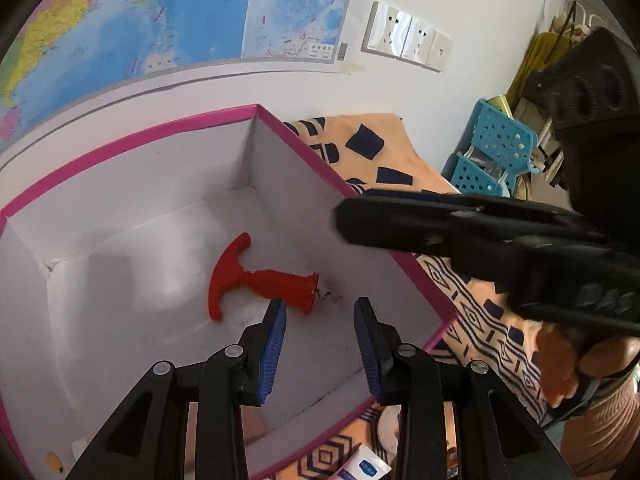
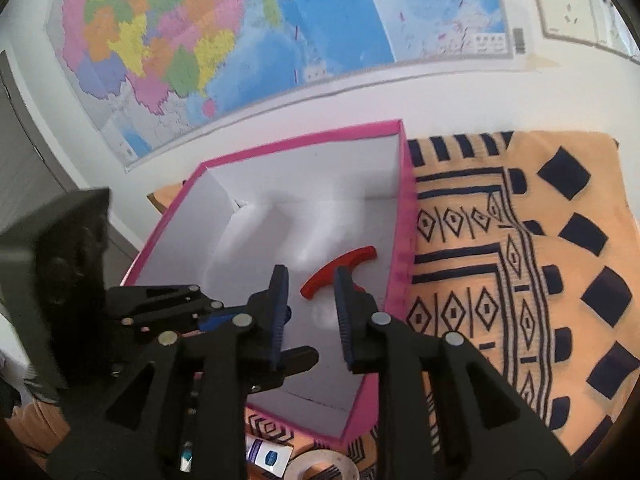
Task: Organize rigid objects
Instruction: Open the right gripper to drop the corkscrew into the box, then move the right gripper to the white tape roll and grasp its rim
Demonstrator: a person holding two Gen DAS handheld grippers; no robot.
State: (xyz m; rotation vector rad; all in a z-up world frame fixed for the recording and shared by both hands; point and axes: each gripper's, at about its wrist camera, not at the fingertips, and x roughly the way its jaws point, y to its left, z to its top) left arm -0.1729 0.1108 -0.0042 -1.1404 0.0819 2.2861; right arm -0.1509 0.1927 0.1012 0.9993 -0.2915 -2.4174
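Observation:
A red corkscrew (image 1: 264, 284) (image 2: 340, 266) with a T-shaped handle lies on its side on the floor of a white box with a pink rim (image 1: 120, 148) (image 2: 404, 216). Its metal spiral points at the box's right wall in the left wrist view. My left gripper (image 1: 320, 304) hovers over the box's near side, just short of the corkscrew's base, jaws apart with nothing between the blue pads. My right gripper (image 2: 311, 276) hangs above the box with its pads apart; the corkscrew's handle shows behind the gap, untouched. The right gripper (image 1: 348, 220) also reaches in over the box's right wall.
The box stands on an orange cloth with a navy pattern (image 2: 520, 280), close to a wall with a map. A tape roll (image 2: 320, 464) and a small white and blue pack (image 2: 268, 456) lie by the box's near edge. Blue perforated baskets (image 1: 492, 152) stand at the far right.

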